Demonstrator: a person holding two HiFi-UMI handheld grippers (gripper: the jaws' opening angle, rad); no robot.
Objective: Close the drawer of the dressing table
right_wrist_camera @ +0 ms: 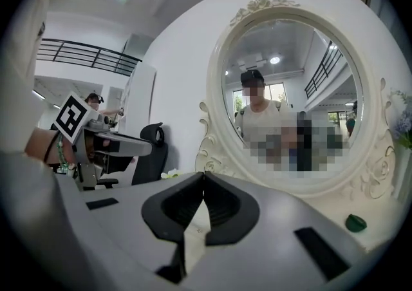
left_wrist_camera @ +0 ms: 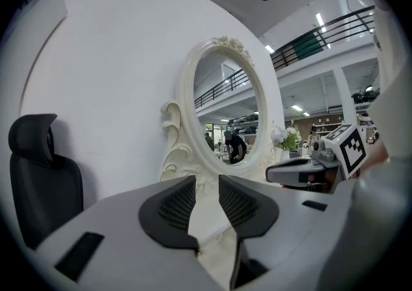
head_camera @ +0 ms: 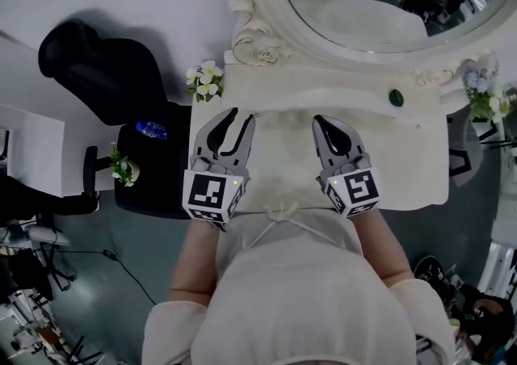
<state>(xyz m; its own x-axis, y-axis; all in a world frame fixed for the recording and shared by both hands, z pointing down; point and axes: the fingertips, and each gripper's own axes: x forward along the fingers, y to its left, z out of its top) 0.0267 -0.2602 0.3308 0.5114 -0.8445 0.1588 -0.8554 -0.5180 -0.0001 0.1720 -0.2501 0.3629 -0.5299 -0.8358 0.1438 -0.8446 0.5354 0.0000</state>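
The white dressing table (head_camera: 404, 157) stands in front of me with its oval mirror (head_camera: 380, 0) behind the top. No drawer front shows in any view; my body covers the table's near edge. Both grippers hover above the table top, pointing at the mirror. My left gripper (head_camera: 241, 115) (left_wrist_camera: 206, 179) is open with a narrow gap and nothing between its pads. To its right, my right gripper (head_camera: 319, 121) (right_wrist_camera: 204, 174) is shut with its tips touching and holds nothing. Each gripper shows in the other's view: the right gripper (left_wrist_camera: 302, 170) and the left gripper (right_wrist_camera: 109, 145).
A black office chair (head_camera: 97, 65) stands left of the table by the white wall. White flowers (head_camera: 206, 81) sit at the table's left corner, a small green object (head_camera: 396, 98) near the mirror base, more flowers (head_camera: 482, 89) at the right. A blue bottle (head_camera: 151, 129) lies on a dark stand.
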